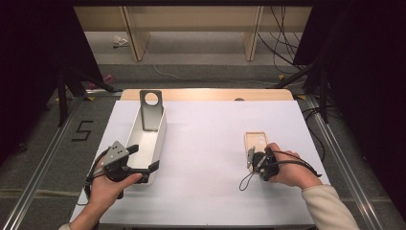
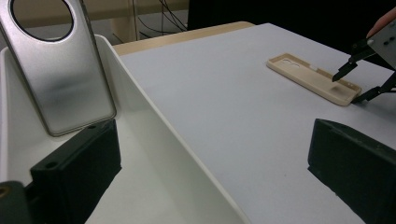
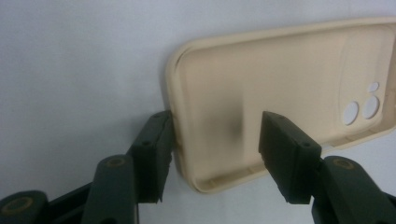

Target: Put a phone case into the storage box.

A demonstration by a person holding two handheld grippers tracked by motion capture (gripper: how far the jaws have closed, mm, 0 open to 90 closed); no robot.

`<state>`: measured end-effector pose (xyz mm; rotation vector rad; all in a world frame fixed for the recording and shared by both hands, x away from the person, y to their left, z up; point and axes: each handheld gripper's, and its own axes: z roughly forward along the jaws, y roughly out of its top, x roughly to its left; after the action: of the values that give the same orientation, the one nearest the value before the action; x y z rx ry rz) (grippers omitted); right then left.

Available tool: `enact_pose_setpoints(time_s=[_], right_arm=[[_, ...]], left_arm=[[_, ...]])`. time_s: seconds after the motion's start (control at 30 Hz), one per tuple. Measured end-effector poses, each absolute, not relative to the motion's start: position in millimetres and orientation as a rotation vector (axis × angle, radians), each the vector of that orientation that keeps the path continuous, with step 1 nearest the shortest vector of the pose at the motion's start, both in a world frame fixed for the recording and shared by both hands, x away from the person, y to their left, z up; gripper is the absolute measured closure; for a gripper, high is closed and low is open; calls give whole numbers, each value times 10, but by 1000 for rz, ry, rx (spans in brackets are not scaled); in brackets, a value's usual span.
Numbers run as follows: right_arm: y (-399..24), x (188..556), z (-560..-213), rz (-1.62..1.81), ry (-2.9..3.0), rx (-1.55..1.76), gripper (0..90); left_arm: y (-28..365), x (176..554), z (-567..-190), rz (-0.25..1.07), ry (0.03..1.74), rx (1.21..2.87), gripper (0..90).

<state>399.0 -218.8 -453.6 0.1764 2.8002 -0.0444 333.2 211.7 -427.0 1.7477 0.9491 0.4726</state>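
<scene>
A beige phone case lies open side up on the white table cover, right of centre. My right gripper is open at its near end. One jaw rests against the outside of the rim and the other hangs inside over the case floor. A silver case with a round hole leans upright at the far end of a long white tray. My left gripper stands open astride the tray's right wall, holding nothing.
The white cover spans the table, with a wooden strip showing at its far edge. Black stand legs rise at both sides. Cables lie on the floor behind. A "5" is marked on the floor at left.
</scene>
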Motion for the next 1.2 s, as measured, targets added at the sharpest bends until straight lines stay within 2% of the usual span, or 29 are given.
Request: enact_pose_setpoints(time_s=[0.03,0.7,1.2], right_arm=[[-2180,3986,-4541,-45,2811,151,521],[-2138,3953,-4549,-89,2881,71,759],[-2133,3937,-4554,-94,2895,79,830]], left_arm=[[2117,3332,-4270,473,949,1749,21],[2106,3328,-4275,468,944,1753,25],[2101,3325,-4273,469,941,1755,28]])
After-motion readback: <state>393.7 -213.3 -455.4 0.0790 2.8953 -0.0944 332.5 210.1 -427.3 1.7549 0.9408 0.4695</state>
